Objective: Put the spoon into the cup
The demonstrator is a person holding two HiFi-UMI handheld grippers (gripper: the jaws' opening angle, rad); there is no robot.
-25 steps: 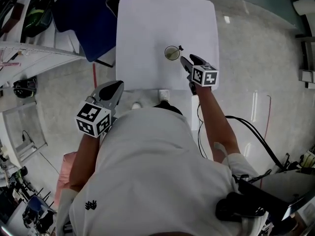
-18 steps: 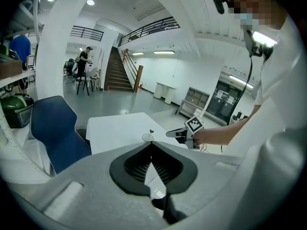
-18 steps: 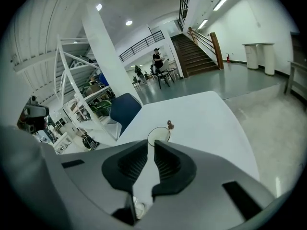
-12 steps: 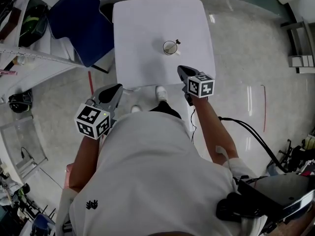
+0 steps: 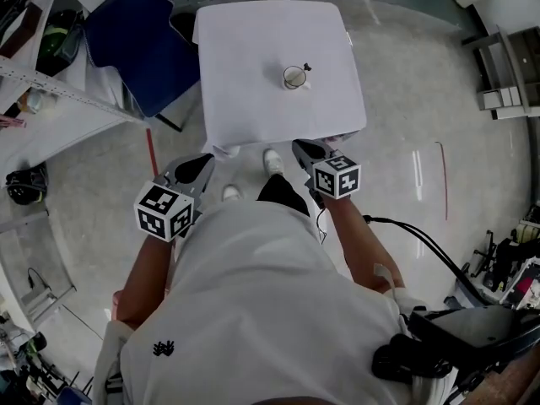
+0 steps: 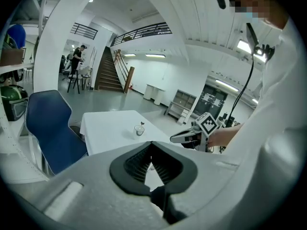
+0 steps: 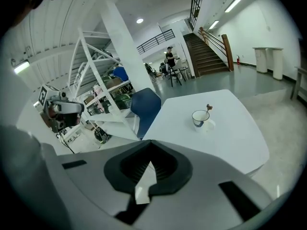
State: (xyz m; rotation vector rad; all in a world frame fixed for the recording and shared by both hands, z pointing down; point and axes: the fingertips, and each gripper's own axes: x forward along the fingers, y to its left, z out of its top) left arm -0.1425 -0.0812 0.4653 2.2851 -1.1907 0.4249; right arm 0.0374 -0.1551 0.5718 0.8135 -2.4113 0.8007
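Note:
A white cup stands near the middle of the white table, with the spoon standing in it, its handle sticking out to the right. Both grippers hang off the table's near edge, well short of the cup. My left gripper is shut and empty, and so is my right gripper. The left gripper view shows its jaws closed, the cup far ahead and the right gripper to the side. In the right gripper view the closed jaws point toward the cup and spoon.
A blue chair stands at the table's left side. White shelving with gear lines the left. The person's shoes are at the table's near edge. A black cable runs over the floor at right.
My right gripper has drawn back from beside the cup to off the table's near edge. The left gripper has come back too. The table now lies farther ahead.

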